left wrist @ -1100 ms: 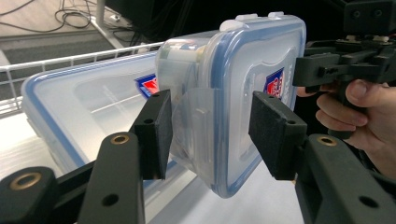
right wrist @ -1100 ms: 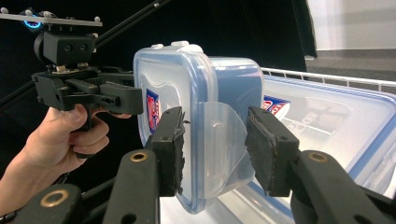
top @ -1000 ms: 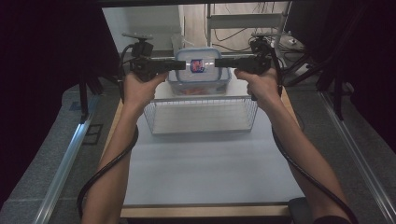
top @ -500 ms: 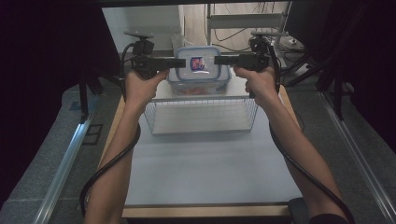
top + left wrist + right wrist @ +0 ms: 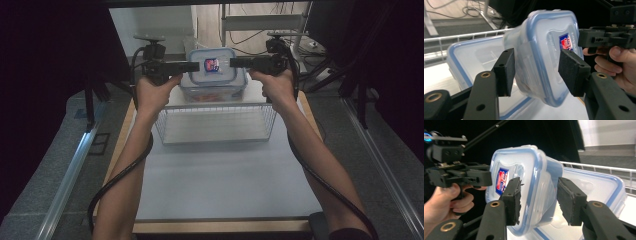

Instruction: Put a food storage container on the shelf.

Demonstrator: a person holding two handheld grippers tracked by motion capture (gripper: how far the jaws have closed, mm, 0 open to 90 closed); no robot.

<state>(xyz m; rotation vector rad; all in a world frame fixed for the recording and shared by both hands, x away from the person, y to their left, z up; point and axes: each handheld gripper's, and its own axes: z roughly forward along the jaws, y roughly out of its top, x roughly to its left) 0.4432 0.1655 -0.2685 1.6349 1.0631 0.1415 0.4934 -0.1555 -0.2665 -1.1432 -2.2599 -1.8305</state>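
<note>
We hold a small clear plastic container with a blue-trimmed lid (image 5: pixel 544 57) up in the air between us, above a larger blue-rimmed container (image 5: pixel 212 90) that sits just behind the wire basket (image 5: pixel 215 122). Our left gripper (image 5: pixel 536 72) has its jaws around one side of the small box, our right gripper (image 5: pixel 539 197) around the opposite side, pads (image 5: pixel 571 197) on lid and base. Whether each pad presses firmly we cannot tell; small gaps seem to show. The walls are smooth and rounded, so we judge the box may slip or twist if one hand pulls away or eases off, and drop onto the container below.
</note>
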